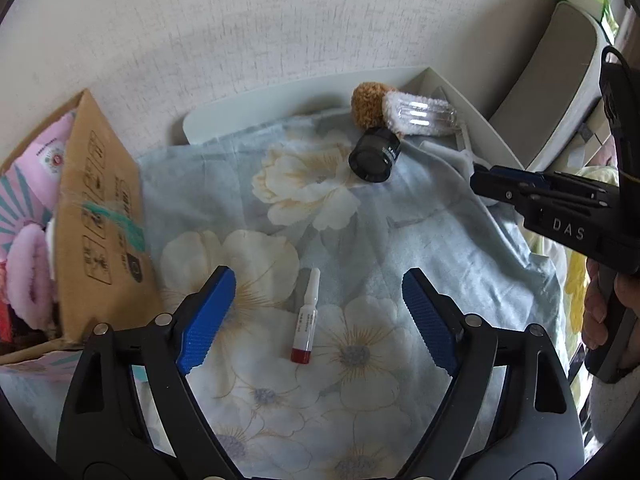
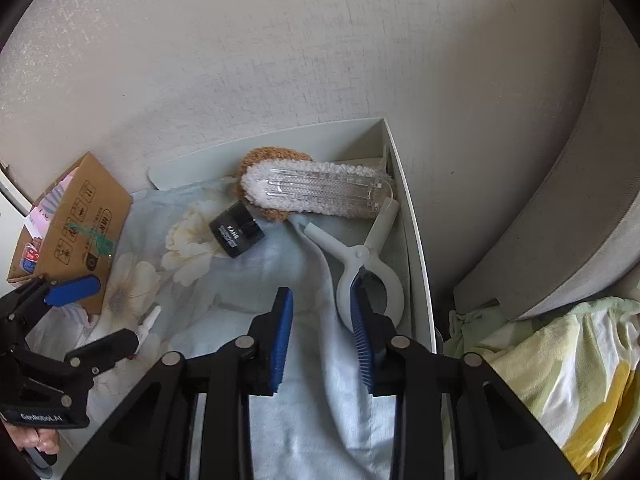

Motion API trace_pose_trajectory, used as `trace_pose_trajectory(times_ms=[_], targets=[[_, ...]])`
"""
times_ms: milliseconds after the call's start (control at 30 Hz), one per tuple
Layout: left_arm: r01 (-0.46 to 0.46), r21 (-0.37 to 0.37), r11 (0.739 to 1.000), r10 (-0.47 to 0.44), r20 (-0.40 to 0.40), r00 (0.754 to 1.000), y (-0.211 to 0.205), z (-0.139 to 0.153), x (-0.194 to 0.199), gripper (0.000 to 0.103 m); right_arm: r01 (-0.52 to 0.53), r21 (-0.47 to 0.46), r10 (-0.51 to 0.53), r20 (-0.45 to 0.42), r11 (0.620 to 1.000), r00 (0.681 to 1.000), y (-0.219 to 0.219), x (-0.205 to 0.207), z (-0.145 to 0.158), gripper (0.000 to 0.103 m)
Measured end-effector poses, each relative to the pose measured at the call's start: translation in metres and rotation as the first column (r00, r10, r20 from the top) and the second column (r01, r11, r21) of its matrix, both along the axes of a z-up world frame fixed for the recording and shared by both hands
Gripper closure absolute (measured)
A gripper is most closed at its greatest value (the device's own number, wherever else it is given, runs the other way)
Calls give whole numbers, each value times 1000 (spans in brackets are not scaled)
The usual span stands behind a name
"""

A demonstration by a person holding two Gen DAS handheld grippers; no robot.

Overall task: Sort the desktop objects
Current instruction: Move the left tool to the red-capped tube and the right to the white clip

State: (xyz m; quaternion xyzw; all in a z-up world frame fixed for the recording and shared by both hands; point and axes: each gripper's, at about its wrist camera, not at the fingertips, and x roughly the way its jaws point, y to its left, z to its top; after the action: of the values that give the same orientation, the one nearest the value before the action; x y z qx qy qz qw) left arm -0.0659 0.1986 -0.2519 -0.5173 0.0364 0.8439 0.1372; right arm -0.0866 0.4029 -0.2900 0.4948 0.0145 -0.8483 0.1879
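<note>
Floral cloth covers the tabletop. Left gripper hangs wide open astride the small vial near the front edge; centre, lower, then close. Right gripper, jaws narrowed, not clamped, straddles a cloth fold beside the white tongs.

- a home, likely a bedroom corner
- flowered bedsheet spread as a cover, against a textured wall
- crumpled quilt beside it
- cardboard box of household bits

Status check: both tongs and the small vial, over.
Left tongs open, straddling the red-tipped vial, not touching. Right tongs narrow, over a fold of the blue cloth, grip unclear. Nothing blocking the vial.
</note>
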Motion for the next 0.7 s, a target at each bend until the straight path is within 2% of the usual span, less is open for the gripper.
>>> trace_pose_trajectory(times_ms=[33,167,333,533,700], targets=[[-2,-2,1000,2,2,1000,0,-3,-1,19,-2,-2,2,5,1000,1000,0,-3,-2,82],[-12,-1,1000,12,15,1000,-1,-15,-5,23,-1,5,1,17,1000,1000,-3,-13,-10,85],[-24,1,1000,24,45,999,-7,-29,-7,39,5,28,-5,17,1000,1000,-3,-19,-14,89],[-13,-12,1000,13,24,1000,-9,-33,-1,41,6,104,-8,20,995,1000,-13,-18,-16,89],[21,-60,998,-22,-21,1000,-6,-35,7,41,4,170,-7,17,986,1000,-22,-17,-19,89]])
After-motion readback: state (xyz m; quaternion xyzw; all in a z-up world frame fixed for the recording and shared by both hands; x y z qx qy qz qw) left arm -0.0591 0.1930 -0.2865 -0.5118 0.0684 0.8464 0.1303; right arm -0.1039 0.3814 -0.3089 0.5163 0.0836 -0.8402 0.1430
